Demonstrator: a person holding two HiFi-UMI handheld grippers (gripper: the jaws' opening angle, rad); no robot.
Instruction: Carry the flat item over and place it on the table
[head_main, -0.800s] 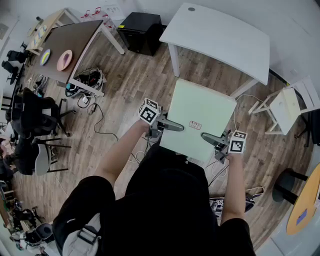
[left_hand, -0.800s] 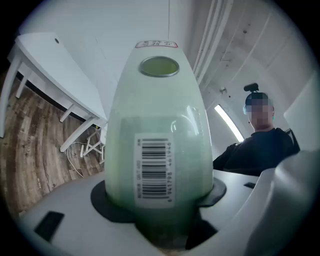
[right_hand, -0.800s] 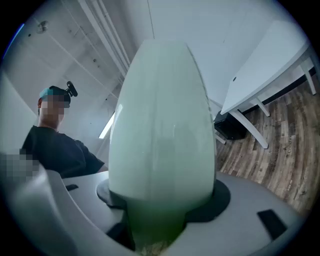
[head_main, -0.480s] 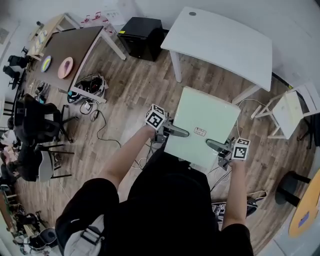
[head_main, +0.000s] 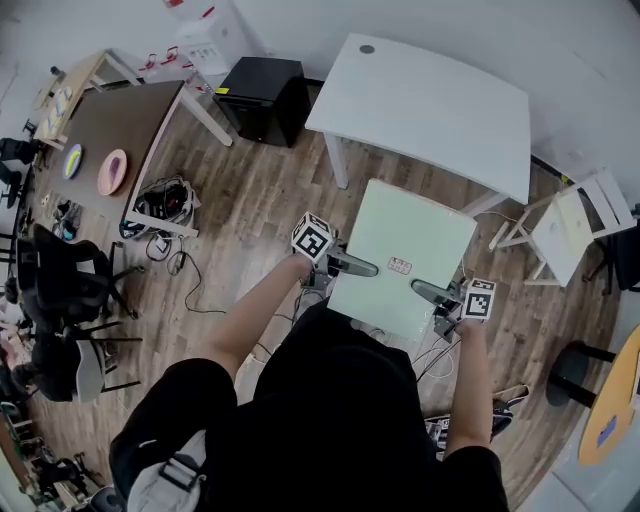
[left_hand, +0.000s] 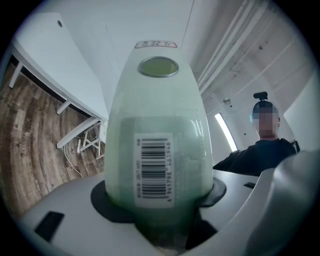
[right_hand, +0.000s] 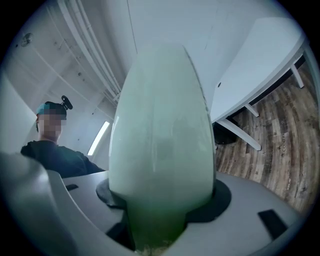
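A pale green flat board (head_main: 405, 250) is held level above the wooden floor, in front of the white table (head_main: 430, 90). My left gripper (head_main: 350, 266) is shut on the board's left edge, and my right gripper (head_main: 432, 291) is shut on its right edge. In the left gripper view the board (left_hand: 156, 135) fills the gap between the jaws, with a barcode label (left_hand: 154, 169) facing the camera. The right gripper view shows the board (right_hand: 162, 145) edge-on, clamped between the jaws. The board's far edge lies just short of the white table's near edge.
A black box (head_main: 258, 97) stands on the floor left of the white table. A brown table (head_main: 110, 115) with plates is at far left, with black chairs (head_main: 65, 290) and a bag (head_main: 160, 205) near it. A small white chair (head_main: 570, 225) stands at right. Cables (head_main: 195, 275) lie on the floor.
The board and both grippers have come closer to the white table, whose near edge now lies nearer the board's far edge. The grip is unchanged.
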